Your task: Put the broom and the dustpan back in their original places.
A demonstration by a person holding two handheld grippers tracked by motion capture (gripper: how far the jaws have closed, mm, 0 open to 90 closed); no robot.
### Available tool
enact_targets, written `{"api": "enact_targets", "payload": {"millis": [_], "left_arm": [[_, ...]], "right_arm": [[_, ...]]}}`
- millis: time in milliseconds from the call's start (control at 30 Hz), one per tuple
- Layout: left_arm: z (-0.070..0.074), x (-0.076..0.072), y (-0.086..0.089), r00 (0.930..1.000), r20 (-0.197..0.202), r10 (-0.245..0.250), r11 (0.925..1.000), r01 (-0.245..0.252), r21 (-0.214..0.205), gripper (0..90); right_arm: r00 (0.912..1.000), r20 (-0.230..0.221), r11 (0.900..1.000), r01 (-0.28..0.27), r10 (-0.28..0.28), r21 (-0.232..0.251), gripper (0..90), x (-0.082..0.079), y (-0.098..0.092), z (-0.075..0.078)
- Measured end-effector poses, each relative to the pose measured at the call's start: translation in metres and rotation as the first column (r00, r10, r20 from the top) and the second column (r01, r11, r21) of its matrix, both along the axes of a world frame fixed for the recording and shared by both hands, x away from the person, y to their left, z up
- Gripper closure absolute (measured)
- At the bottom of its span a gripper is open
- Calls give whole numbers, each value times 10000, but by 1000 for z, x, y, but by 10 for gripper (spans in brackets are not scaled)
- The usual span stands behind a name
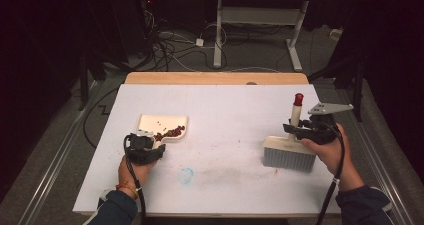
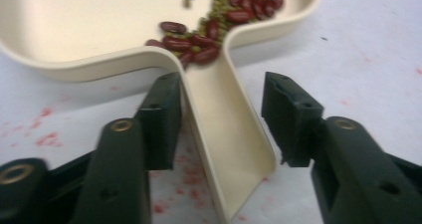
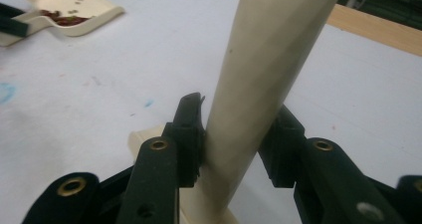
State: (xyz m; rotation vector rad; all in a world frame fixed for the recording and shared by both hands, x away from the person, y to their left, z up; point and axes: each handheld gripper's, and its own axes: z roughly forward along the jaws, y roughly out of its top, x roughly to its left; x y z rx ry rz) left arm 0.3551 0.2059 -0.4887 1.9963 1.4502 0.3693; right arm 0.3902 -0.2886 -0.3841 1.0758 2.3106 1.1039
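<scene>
A cream dustpan lies left of centre on the white sheet, with red and green beans piled at the mouth of its handle. My left gripper stands open astride that handle; its left jaw is close against the handle and its right jaw is clear of it. A brush rests on its bristles at the right, and its cream, red-tipped handle rises at a tilt. My right gripper has both pads against that handle.
A faint blue smudge and reddish stains mark the white sheet. The wooden table edge runs along the far side. Beyond it are floor cables and the legs of another table.
</scene>
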Motion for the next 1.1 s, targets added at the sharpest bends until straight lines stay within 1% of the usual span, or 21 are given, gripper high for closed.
{"api": "enact_targets", "payload": {"millis": [33, 67, 133, 200, 233, 267, 333, 400, 433, 467, 500, 533, 567, 600, 667, 733, 800, 867, 933, 1033, 1100], "left_arm": [[0, -2, -1, 9997, 47, -224, 9997, 224, -10, 469], [1, -4, -3, 9994, 125, -316, 9994, 314, 168, 469], [3, -7, -2, 9983, 346, -471, 9987, 464, 187, 409], [8, -13, 3, 9954, 808, -505, 9987, 508, -13, 365], [11, -17, 6, 9918, 1133, -588, 9981, 603, -98, 357], [15, -21, 10, 9840, 1558, -860, 9957, 903, -207, 338], [19, -28, 14, 9723, 2069, -1084, 9938, 1113, -23, 332], [21, -37, 17, 9575, 2612, -1220, 9925, 1206, 217, 223], [21, -41, 17, 9483, 2740, -1602, 9870, 1562, 368, 222], [22, -43, 17, 9445, 2738, -1818, 9833, 1743, 516, 213], [22, -46, 14, 9383, 2756, -2090, 9776, 1927, 851, 208], [23, -49, 12, 9299, 2838, -2337, 9706, 2060, 1242, 190], [24, -54, 9, 9177, 2969, -2640, 9621, 2287, 1487, 166], [24, -56, 8, 9104, 3025, -2823, 9568, 2444, 1577, 165], [23, -61, 5, 8985, 3047, -3159, 9454, 2710, 1811, 164], [19, -64, 4, 8946, 2970, -3338, 9388, 2870, 1905, 164], [16, -65, 4, 8990, 2774, -3389, 9357, 2914, 1990, 164], [14, -66, 6, 9000, 2754, -3379, 9367, 2930, 1918, 163], [13, -67, 7, 9003, 2778, -3351, 9385, 2928, 1831, 163], [12, -68, 9, 8970, 2840, -3388, 9388, 3022, 1653, 163], [11, -68, 10, 8902, 2952, -3471, 9362, 3105, 1646, 163]], "right_arm": [[10000, -46, 10000, 11, -11, -55, 641, 6, 2, -3], [9999, -52, 9998, 120, -121, -173, 633, 12, 4, -5], [9992, -151, 9986, 360, -366, -390, 619, 24, 8, -10], [9982, -219, 9963, 547, -562, -658, 602, 35, 13, -16], [9975, -314, 9945, 611, -639, -851, 594, 40, 14, -19], [9962, -398, 9922, 727, -770, -1008, 587, 46, 16, -22], [9930, -434, 9869, 1040, -1101, -1231, 576, 53, 18, -28], [9890, -386, 9818, 1369, -1431, -1319, 544, 57, 18, -33], [9862, -325, 9802, 1574, -1624, -1202, 518, 58, 17, -35], [9839, -305, 9790, 1716, -1759, -1097, 502, 60, 16, -37], [9839, -266, 9799, 1735, -1769, -980, 478, 61, 15, -38], [9852, -136, 9826, 1693, -1708, -760, 501, 61, 14, -39], [9870, -22, 9852, 1600, -1604, -621, 493, 61, 13, -37], [9857, 206, 9842, 1679, -1670, -570, 488, 59, 13, -35], [9856, 370, 9846, 1667, -1649, -526, 483, 57, 14, -34], [9864, 427, 9858, 1609, -1590, -473, 476, 56, 15, -34], [9908, 343, 9905, 1321, -1308, -378, 464, 57, 16, -36], [9909, 488, 9906, 1279, -1255, -491, 449, 56, 18, -37], [9911, 522, 9915, 1244, -1224, -371, 437, 55, 18, -37], [9900, 733, 9920, 1232, -1209, -269, 416, 51, 19, -35], [9886, 894, 9920, 1239, -1212, -254, 396, 49, 21, -32]]}}
